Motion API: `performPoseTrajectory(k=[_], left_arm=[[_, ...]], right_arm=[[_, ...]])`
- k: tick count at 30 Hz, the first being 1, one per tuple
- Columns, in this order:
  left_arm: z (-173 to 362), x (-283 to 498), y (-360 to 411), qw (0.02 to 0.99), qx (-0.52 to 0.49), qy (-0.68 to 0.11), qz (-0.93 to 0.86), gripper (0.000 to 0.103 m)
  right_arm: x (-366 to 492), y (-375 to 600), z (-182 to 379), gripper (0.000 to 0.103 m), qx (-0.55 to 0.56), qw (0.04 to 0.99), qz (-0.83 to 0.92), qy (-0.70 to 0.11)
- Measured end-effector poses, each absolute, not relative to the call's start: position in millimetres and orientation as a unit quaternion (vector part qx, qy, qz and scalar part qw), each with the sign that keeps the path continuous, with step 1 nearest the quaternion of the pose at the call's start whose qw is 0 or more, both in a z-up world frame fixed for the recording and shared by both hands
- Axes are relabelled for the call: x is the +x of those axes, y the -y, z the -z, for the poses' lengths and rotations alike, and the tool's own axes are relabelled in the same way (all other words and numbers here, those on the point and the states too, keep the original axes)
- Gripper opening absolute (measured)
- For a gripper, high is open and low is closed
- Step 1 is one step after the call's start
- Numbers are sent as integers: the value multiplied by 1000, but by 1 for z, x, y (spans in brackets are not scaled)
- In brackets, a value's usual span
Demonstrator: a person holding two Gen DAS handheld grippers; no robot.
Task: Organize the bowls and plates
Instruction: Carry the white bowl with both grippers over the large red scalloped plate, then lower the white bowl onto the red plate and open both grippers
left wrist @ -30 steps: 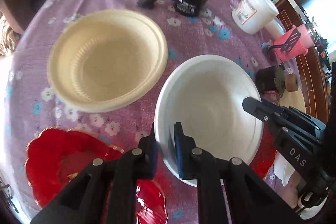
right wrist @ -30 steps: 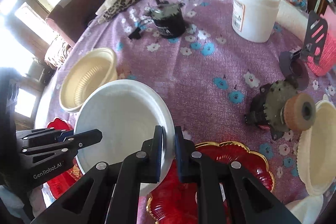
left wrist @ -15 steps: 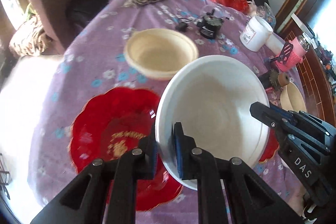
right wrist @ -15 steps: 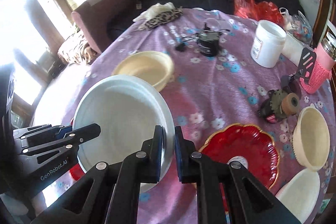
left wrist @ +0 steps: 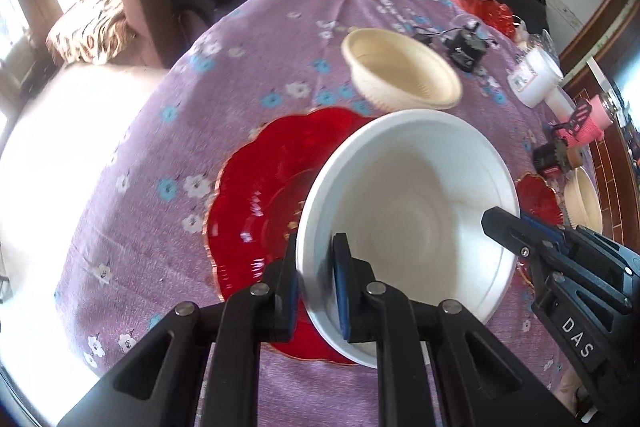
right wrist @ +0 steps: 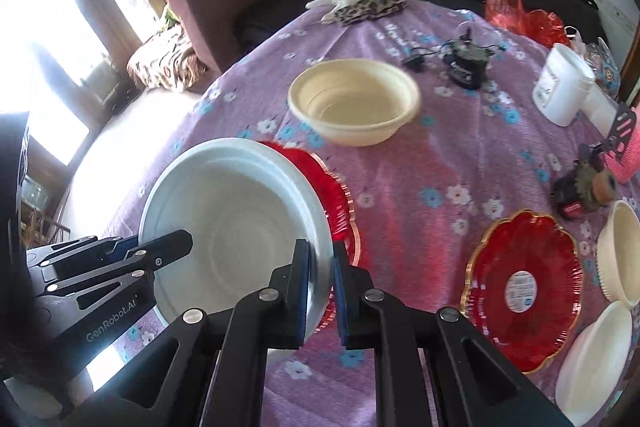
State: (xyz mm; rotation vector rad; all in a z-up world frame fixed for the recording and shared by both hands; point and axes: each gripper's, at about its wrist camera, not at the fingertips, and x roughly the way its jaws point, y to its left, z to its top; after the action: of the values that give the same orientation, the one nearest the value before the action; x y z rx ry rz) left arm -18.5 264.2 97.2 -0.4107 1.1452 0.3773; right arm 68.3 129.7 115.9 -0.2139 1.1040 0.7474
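Observation:
A white bowl [left wrist: 412, 211] [right wrist: 232, 227] hangs above the purple flowered tablecloth, held at opposite rims. My left gripper [left wrist: 318, 287] is shut on its near-left rim, and my right gripper [right wrist: 320, 287] is shut on its right rim. Each gripper shows in the other's view, the right gripper [left wrist: 516, 231] and the left gripper [right wrist: 160, 247]. Under the bowl lies a red scalloped plate [left wrist: 260, 199] [right wrist: 336, 195]. A cream bowl [left wrist: 400, 75] [right wrist: 352, 107] stands farther back. A second red plate [right wrist: 524, 287] [left wrist: 536, 199] lies to the right.
To the right stand a cream bowl [right wrist: 620, 251] and a white bowl [right wrist: 592, 359]. A white tub [right wrist: 560, 91], a black gadget with cable [right wrist: 468, 63], a small motor part [right wrist: 584, 191] and a pink item [right wrist: 628, 155] crowd the far right. Leopard cloth [right wrist: 368, 7] lies at the back edge.
Both grippers have carried the white bowl up and to the left, from beside the cream bowl to over the red plate. More of the table and room shows now.

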Motion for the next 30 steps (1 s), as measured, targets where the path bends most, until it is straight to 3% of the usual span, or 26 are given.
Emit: performPoseTrajectory(k=[30], left_arm=[[-37,-9,-301,772,-202,-578,-172,15]], right_arm=[[80,-181,-60,13,-122,754,-324,-558]])
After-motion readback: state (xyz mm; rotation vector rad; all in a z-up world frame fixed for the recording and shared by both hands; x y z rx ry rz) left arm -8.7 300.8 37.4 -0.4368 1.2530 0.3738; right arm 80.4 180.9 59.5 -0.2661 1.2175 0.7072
